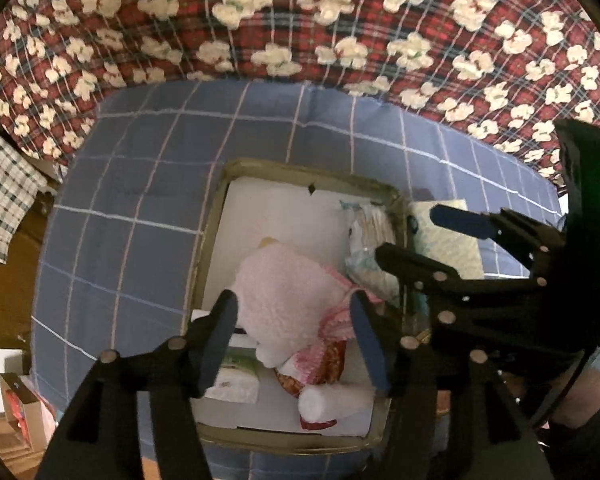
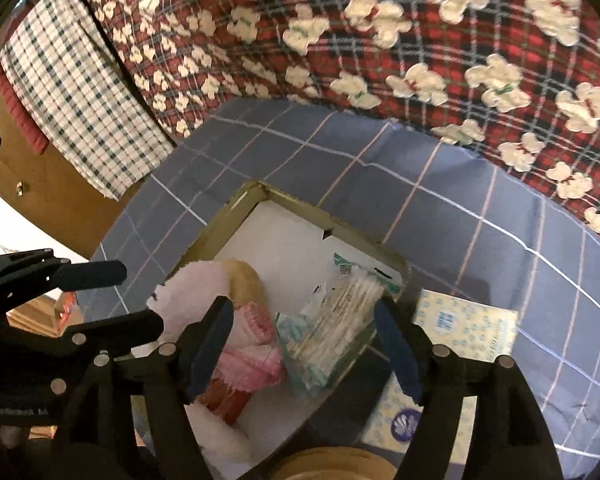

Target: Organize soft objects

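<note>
Plush toy (image 1: 287, 292), pale pink w/ pink frilly skirt and red patterned bit, lies inside shallow white-lined box (image 1: 283, 200) w/ olive-gold rim. Box sits on blue checked bedsheet (image 1: 139, 200); red plaid blanket w/ white bear print (image 1: 259, 20) lies behind it.

L claw (image 1: 293, 338) hovers right over the plush, fingers spread wide on either side of it, released, nothing between the pads. Can't tell if pads touch the fur.

R claw (image 2: 304, 346) also released, fingers apart, above the box's right portion, over a clear pkg of cotton swabs (image 2: 340, 312). Swab pkg leans against the box's right wall, just beside the plush's skirt. Not gripped.

Also in box: white roll (image 1: 336, 402) near front edge, next to the plush's red part; white/green pkt (image 1: 235, 380) at front-left, partly under L claw's left finger.

Outside box, on sheet to its right: pale yellow tissue pack w/ blue print (image 2: 466, 330), just beside box wall. Second tissue pack w/ purple logo (image 2: 400, 420) nearer the camera, partly hidden by R claw's right finger.

Green-white checked cloth (image 2: 71, 92) hangs at far left, by brown wood furniture (image 2: 59, 196).

Each claw shows in the other's view, side by side, near but apart.
</note>
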`<state>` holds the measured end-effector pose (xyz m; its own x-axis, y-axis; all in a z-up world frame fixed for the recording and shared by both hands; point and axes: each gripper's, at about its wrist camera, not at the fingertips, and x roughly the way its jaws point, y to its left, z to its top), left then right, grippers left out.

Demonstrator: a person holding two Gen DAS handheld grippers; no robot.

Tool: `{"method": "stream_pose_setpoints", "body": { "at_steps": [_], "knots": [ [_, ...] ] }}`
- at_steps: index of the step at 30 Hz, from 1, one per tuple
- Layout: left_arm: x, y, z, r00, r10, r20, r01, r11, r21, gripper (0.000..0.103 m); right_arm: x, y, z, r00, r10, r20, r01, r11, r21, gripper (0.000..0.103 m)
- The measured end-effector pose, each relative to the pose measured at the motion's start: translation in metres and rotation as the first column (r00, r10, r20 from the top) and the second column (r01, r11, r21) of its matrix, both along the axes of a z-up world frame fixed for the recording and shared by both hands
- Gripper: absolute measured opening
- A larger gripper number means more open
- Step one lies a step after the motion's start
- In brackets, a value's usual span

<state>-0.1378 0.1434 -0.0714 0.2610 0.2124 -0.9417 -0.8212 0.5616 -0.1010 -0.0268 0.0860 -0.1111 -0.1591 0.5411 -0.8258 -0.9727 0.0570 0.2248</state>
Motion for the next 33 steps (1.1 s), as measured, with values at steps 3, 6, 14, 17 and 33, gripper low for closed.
{"method": "stream_pose_setpoints", "body": {
  "at_steps": [3, 6, 14, 17, 33],
  "knots": [
    [-0.002, -0.003, 0.012, 1.000, 0.005, 0.013, -0.005, 1.000, 0.027, 0.063, 0.003, -0.011, 0.012, 0.999, -0.025, 0.024, 0.025, 1.000, 0.013, 0.077],
    [-0.004, -0.004, 0.021, 1.000, 0.011, 0.016, -0.012, 0.998, 0.054, 0.064, 0.006, -0.020, 0.021, 0.999, -0.042, 0.030, 0.041, 0.999, 0.020, 0.078],
    [-0.003, -0.015, 0.038, 1.000, 0.007, 0.012, -0.009, 0.993, 0.118, 0.072, 0.012, -0.058, 0.045, 0.994, -0.095, 0.054, 0.093, 0.995, 0.039, 0.078],
    [-0.004, -0.021, 0.042, 1.000, 0.000, 0.012, -0.002, 0.992, 0.127, 0.073, 0.014, -0.070, 0.053, 0.992, -0.113, 0.055, 0.110, 0.992, 0.056, 0.080],
    [-0.004, -0.044, 0.044, 1.000, -0.008, 0.000, 0.008, 0.991, 0.132, 0.073, 0.015, -0.101, 0.056, 0.987, -0.153, 0.046, 0.149, 0.986, 0.079, 0.081]
  ]
}}
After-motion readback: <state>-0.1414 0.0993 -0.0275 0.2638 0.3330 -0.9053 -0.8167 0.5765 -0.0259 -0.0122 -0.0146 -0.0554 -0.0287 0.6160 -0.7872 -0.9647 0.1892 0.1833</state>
